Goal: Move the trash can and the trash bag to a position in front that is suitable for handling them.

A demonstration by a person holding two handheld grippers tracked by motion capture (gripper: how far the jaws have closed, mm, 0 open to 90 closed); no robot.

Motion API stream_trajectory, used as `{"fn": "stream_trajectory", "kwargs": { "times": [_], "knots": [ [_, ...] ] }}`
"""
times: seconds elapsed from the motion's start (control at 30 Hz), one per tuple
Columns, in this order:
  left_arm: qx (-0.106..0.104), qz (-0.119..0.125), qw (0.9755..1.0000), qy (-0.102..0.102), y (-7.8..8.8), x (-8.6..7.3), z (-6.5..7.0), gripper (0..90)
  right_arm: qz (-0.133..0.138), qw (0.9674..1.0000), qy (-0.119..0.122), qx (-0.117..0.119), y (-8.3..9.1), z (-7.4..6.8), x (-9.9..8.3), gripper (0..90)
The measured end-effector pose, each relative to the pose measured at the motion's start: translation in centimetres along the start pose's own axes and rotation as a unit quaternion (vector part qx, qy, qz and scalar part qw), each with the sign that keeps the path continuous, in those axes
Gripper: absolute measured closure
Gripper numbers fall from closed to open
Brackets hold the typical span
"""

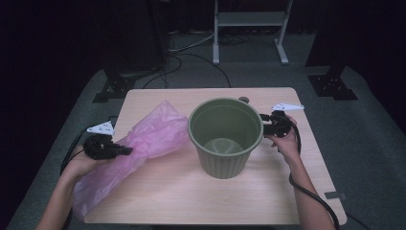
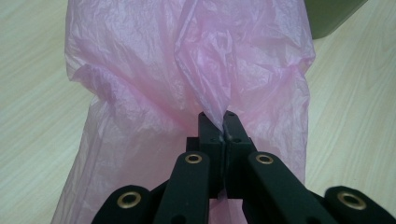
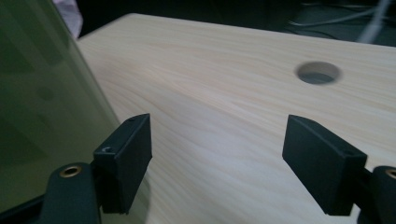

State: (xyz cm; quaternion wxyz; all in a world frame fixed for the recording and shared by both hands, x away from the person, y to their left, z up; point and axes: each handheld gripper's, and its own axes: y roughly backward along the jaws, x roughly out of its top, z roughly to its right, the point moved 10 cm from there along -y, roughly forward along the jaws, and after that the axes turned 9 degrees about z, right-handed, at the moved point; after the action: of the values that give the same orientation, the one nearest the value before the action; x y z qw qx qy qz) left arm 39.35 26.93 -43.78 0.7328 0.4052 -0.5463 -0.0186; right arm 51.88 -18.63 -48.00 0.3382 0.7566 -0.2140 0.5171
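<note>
bag (image 1: 139, 143) lying left of the bin (image 1: 225, 136), touching it | left gripper (image 1: 125, 151) pinching a bag fold | right gripper (image 1: 263, 125) hovering unclenched, nothing between jaws, just right of the bin

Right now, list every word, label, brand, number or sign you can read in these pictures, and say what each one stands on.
None: no readable text on the ribbed olive-green plastic bin, the crumpled pink plastic bag or the light wooden table.
A small grey tag lies near the table's right edge; any print on it is too small to read.
</note>
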Motion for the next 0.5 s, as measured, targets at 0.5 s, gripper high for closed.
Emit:
{"fn": "stream_trajectory", "kwargs": {
  "times": [0.5],
  "knots": [
    [0.021, 0.044, 0.9986, -0.023, 3.9, 4.9, -0.4, 89.0, -0.060, 0.9829, 0.048, 0.167, -0.9, -7.9, -3.1, 33.0]
  ]
}}
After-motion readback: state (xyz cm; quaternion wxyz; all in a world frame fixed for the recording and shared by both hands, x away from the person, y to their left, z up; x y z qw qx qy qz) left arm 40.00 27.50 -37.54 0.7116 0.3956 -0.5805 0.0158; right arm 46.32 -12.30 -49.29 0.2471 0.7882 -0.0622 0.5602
